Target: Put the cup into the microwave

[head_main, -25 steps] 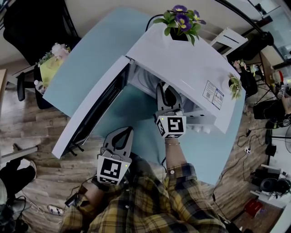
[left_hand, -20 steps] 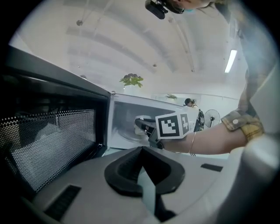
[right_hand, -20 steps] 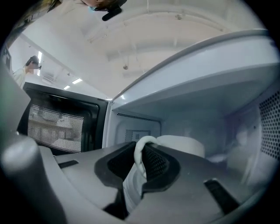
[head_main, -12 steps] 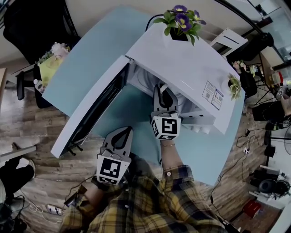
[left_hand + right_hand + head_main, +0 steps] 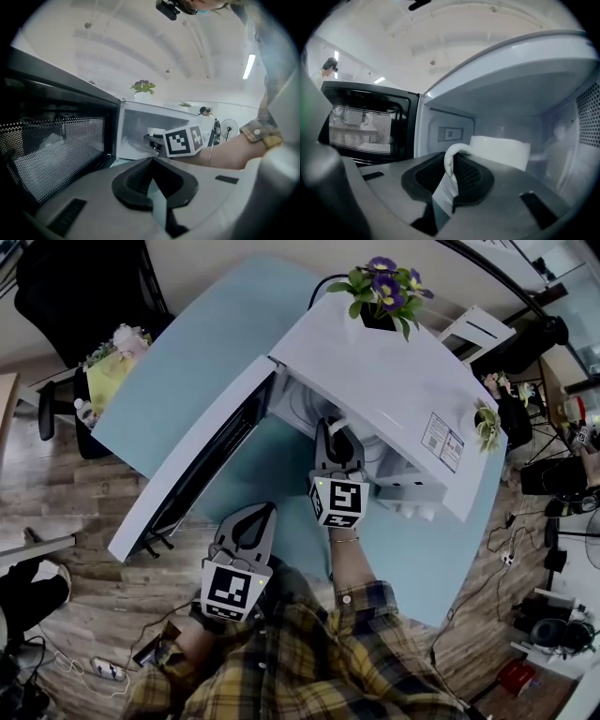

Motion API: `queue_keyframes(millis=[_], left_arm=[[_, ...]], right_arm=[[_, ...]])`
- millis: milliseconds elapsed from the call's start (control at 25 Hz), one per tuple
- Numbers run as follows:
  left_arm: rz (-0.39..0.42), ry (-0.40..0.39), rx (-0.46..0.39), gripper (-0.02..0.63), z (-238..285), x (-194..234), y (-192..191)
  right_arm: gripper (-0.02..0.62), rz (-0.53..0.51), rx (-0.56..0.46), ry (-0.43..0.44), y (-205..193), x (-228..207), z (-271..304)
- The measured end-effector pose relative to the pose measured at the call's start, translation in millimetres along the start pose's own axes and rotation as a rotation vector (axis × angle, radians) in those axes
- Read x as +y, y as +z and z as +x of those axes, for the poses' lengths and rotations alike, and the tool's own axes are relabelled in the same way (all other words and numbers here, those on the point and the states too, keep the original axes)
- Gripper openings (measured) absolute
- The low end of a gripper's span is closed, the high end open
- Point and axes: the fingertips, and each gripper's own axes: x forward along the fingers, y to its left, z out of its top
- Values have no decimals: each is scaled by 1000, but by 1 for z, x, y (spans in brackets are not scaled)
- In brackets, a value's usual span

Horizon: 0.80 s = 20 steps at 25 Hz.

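The white microwave (image 5: 375,371) stands on the light-blue table (image 5: 187,381) with its door (image 5: 202,460) swung open to the left. My right gripper (image 5: 337,430) reaches into the cavity. In the right gripper view the white cup (image 5: 501,150) sits just ahead inside the cavity, and the right gripper (image 5: 451,165) is shut on its handle (image 5: 451,157). From the left gripper view the cup (image 5: 154,132) shows inside the cavity behind the right gripper's marker cube (image 5: 183,140). My left gripper (image 5: 261,514) hovers near the table's front edge, below the door, shut with nothing in it.
A pot of purple flowers (image 5: 384,292) stands on top of the microwave, with a small plant (image 5: 485,418) at its right end. The open door's mesh window (image 5: 51,145) lies close to the left gripper's left side. A chair (image 5: 84,296) and cables are on the floor around the table.
My right gripper has shifted a little to the left in the microwave's opening, still holding the cup's handle. The left gripper has stayed where it was.
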Motion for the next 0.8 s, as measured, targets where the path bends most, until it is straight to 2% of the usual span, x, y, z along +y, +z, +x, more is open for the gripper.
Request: queue_keyframes(millis=[320, 440, 800], left_arm=[[-5, 24, -8, -8, -4, 9, 0], [-6, 27, -11, -8, -4, 9, 0], [-5, 30, -15, -8, -4, 11, 2]], right_arm=[[57, 23, 51, 11, -15, 2, 1], [81, 48, 76, 7, -25, -1, -2], [130, 36, 73, 23, -26, 1, -5]])
